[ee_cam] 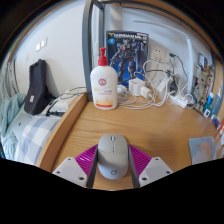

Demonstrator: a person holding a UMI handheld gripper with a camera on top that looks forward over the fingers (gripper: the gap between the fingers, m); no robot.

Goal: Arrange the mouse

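Observation:
A grey computer mouse (113, 156) lies lengthwise between my two fingers, its nose pointing away over the wooden desk (150, 125). My gripper (113, 152) is shut on the mouse. The magenta pads (87, 157) press against both of its sides with no gap showing. I cannot tell whether the mouse rests on the desk or hangs just above it.
Beyond the mouse, a white pump bottle with a red top (103, 85) stands at the back of the desk. White cables and adapters (150, 90) lie to its right. A robot poster (128, 48) leans on the wall. A bluish flat item (203, 148) lies at right. The desk's left edge (62, 130) borders a bed with a black bag (38, 85).

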